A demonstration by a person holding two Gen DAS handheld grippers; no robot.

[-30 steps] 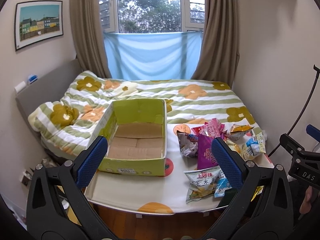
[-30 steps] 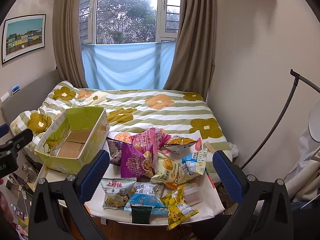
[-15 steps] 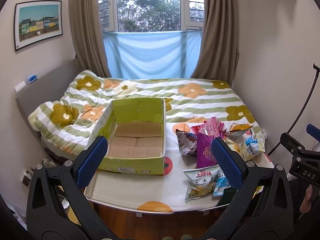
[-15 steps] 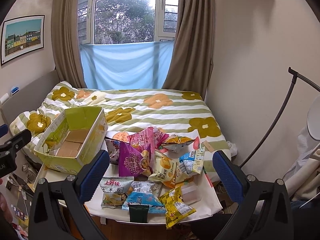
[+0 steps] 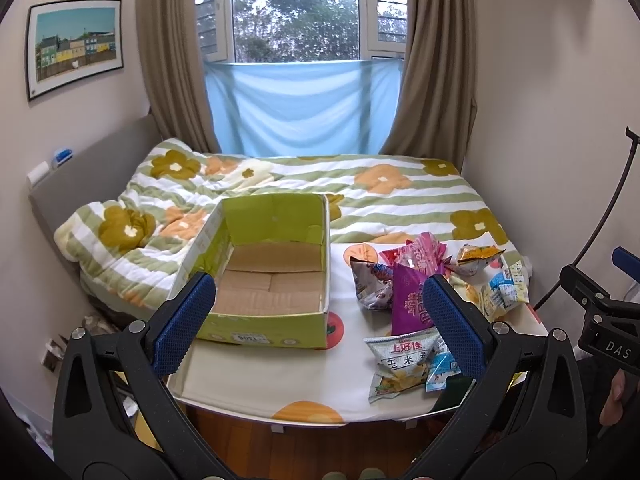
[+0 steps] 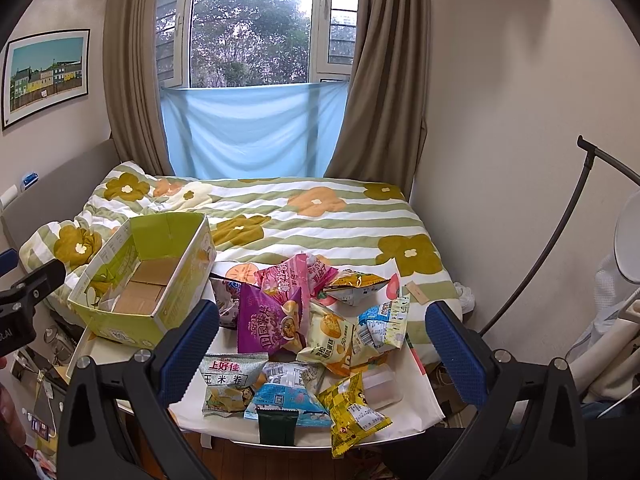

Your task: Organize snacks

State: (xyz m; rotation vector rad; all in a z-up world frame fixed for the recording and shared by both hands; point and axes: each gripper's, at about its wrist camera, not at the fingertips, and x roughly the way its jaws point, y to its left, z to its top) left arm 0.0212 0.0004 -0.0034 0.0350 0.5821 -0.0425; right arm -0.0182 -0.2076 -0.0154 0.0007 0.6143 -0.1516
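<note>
An open green cardboard box (image 5: 276,264) (image 6: 160,276) stands empty on the left of a white table (image 5: 260,376). A heap of snack bags lies to its right: a purple bag (image 6: 270,320) (image 5: 410,300), a pink bag (image 6: 294,276), a white-green corn-roll bag (image 6: 228,380) (image 5: 400,360), a yellow bag (image 6: 354,412), a blue-white bag (image 6: 384,324). My left gripper (image 5: 320,320) is open and empty, held before the table's front edge. My right gripper (image 6: 322,344) is open and empty, held above the near end of the heap.
The table stands against a bed with a flowered green-striped quilt (image 5: 360,192). A wall is close on the right (image 6: 520,120). A black lamp pole (image 6: 560,232) curves at the right. Clutter lies on the floor at the left (image 6: 36,380).
Both grippers have drifted slightly nearer the table. Both stay open and empty; the snacks and the box have not moved.
</note>
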